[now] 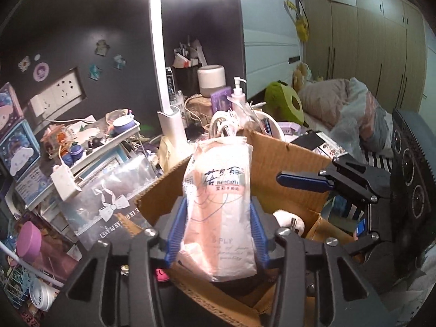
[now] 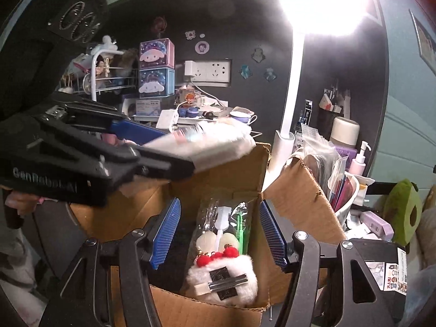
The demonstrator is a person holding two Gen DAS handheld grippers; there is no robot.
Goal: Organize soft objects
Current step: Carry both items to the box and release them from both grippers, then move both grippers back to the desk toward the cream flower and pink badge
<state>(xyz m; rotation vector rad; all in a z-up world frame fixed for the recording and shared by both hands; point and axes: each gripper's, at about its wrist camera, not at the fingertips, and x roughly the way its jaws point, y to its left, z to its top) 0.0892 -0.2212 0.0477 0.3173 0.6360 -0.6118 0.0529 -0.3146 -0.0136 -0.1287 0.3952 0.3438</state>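
Left gripper (image 1: 218, 220) fingers clamped on a tissue pack (image 1: 218, 204) above the open cardboard box (image 1: 294, 163), right gripper (image 2: 218, 234) fingers apart over a fluffy white pouch (image 2: 226, 278) inside, lamp post (image 2: 291, 92), pump bottle (image 1: 237, 95), cluttered worktop (image 1: 114, 139) crowding behind.

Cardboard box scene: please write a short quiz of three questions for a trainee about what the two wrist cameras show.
1. True or false: the left gripper holds a tissue pack between its pads.
2. What lies in the cardboard box below the right gripper? A) a fluffy white pouch with red pompoms; B) a green plush; C) a pump bottle.
3. Is the right gripper open or shut, and does it hold anything?

Key: 1 true; 2 A; 3 open, holding nothing.
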